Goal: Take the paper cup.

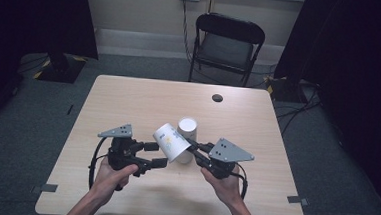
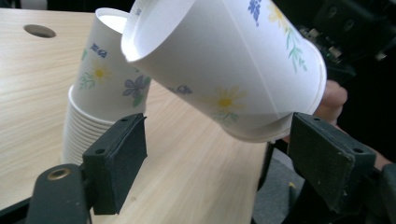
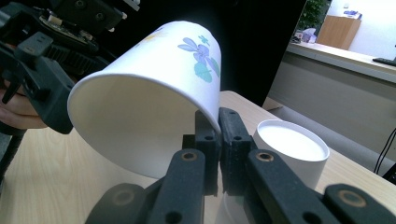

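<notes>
A flower-printed paper cup (image 1: 170,142) hangs tilted on its side above the wooden table (image 1: 128,103). My right gripper (image 1: 194,150) is shut on the cup's rim wall, one jaw inside the mouth and one outside, as the right gripper view shows (image 3: 218,122). My left gripper (image 1: 154,154) stands open at the cup's left; in the left gripper view (image 2: 219,133) the cup (image 2: 224,65) lies above and between the two pads (image 2: 122,158), apart from them. Just behind stands an upside-down stack of matching cups (image 1: 187,130) (image 2: 100,107) (image 3: 292,144).
A round cable hole (image 1: 217,97) sits near the table's far edge. A black folding chair (image 1: 227,44) stands beyond the table, with dark curtains at both sides. A person's hands hold both grippers near the table's front edge.
</notes>
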Action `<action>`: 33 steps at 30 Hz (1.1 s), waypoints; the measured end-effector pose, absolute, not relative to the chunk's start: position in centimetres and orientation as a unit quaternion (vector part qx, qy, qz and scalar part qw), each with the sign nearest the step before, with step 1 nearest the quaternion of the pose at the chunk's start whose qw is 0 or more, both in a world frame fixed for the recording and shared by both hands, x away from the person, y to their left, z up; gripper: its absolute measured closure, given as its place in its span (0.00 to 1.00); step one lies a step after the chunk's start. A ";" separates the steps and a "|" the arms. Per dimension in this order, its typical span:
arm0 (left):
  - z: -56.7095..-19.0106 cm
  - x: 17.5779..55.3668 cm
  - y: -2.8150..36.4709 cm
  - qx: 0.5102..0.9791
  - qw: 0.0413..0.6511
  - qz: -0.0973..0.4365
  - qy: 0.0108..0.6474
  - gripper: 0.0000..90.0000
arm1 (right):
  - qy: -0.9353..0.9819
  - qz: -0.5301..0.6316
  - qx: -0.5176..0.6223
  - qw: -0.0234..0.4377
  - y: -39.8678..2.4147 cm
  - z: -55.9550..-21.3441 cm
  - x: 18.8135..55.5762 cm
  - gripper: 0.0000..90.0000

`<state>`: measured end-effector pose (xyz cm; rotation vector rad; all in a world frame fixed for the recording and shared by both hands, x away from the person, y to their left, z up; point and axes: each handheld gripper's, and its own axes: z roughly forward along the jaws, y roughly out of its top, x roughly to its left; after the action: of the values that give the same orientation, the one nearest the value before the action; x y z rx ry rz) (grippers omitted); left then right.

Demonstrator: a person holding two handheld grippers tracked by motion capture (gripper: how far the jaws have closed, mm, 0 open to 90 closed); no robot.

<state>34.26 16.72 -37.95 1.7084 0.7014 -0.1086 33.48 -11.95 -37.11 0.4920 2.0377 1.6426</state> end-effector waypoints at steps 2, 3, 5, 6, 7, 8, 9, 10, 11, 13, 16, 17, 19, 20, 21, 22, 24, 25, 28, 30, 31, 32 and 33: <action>-38.0 34.3 16.7 0.738 0.600 -0.047 0.305 0.23 | 0.743 0.600 0.181 0.235 -12.1 -37.1 33.6 0.98; -38.0 34.3 16.8 0.740 0.597 -0.046 0.307 0.23 | 0.743 0.600 0.181 0.235 -12.1 -37.1 33.6 0.98; -38.1 34.4 16.9 0.742 0.593 -0.035 0.311 0.24 | 0.743 0.599 0.185 0.232 -12.2 -37.0 33.6 0.98; -38.2 34.4 16.9 0.743 0.591 -0.032 0.313 0.24 | 0.744 0.599 0.187 0.230 -12.2 -37.0 33.7 0.98; -38.3 34.4 17.1 0.745 0.588 -0.027 0.313 0.24 | 0.744 0.599 0.189 0.228 -12.3 -37.0 33.7 0.98; -38.3 34.5 17.1 0.747 0.586 -0.024 0.312 0.25 | 0.745 0.597 0.193 0.225 -12.5 -36.9 33.7 0.98; -38.5 34.5 17.4 0.749 0.582 -0.015 0.317 0.25 | 0.745 0.598 0.194 0.223 -12.5 -36.9 33.7 0.98; -38.5 34.6 17.5 0.749 0.580 -0.012 0.319 0.26 | 0.746 0.596 0.197 0.222 -12.6 -36.9 33.7 0.98; -38.5 34.6 17.8 0.749 0.581 -0.006 0.319 0.26 | 0.748 0.594 0.198 0.220 -12.7 -36.9 33.6 0.98; -38.4 34.6 18.1 0.746 0.584 0.006 0.320 0.28 | 0.750 0.591 0.201 0.217 -12.9 -37.0 33.7 0.98; -38.3 34.5 18.6 0.751 0.579 0.030 0.316 0.29 | 0.755 0.586 0.204 0.213 -13.0 -37.1 33.7 0.98; -38.3 34.4 18.7 0.755 0.574 0.038 0.314 0.29 | 0.756 0.585 0.205 0.210 -13.1 -37.2 33.7 0.98; -38.2 34.3 18.8 0.760 0.569 0.054 0.309 0.29 | 0.760 0.579 0.206 0.210 -13.1 -37.3 33.7 0.98; -38.1 34.2 18.8 0.763 0.566 0.059 0.307 0.29 | 0.763 0.576 0.208 0.207 -13.2 -37.3 33.7 0.98; -38.0 34.2 18.8 0.763 0.565 0.060 0.307 0.29 | 0.764 0.574 0.209 0.206 -13.2 -37.4 33.7 0.98; -38.0 34.2 18.9 0.763 0.566 0.053 0.309 0.29 | 0.768 0.571 0.211 0.199 -13.2 -37.5 33.8 0.97; -37.8 34.0 18.8 0.766 0.564 0.056 0.303 0.28 | 0.774 0.566 0.214 0.185 -13.2 -37.8 33.9 0.97; -37.7 33.9 18.7 0.771 0.557 0.068 0.301 0.28 | 0.777 0.564 0.214 0.181 -13.2 -37.9 34.0 0.97; -37.6 33.7 18.6 0.776 0.553 0.079 0.291 0.28 | 0.783 0.557 0.217 0.173 -13.2 -38.1 34.0 0.98; -37.5 33.6 18.4 0.783 0.548 0.091 0.280 0.28 | 0.789 0.551 0.218 0.162 -13.1 -38.3 34.2 0.98; -37.5 33.6 18.4 0.783 0.548 0.091 0.280 0.28 | 0.790 0.550 0.218 0.160 -13.0 -38.3 34.2 0.98; -37.6 33.5 18.3 0.787 0.547 0.091 0.271 0.28 | 0.795 0.545 0.218 0.153 -13.0 -38.4 34.2 0.98; -37.6 33.5 18.3 0.791 0.543 0.093 0.267 0.28 | 0.797 0.543 0.218 0.153 -12.9 -38.5 34.3 0.98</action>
<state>33.51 18.32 -37.59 1.8786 0.6331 0.2202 34.25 -12.90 -38.47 0.6244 2.2849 1.5573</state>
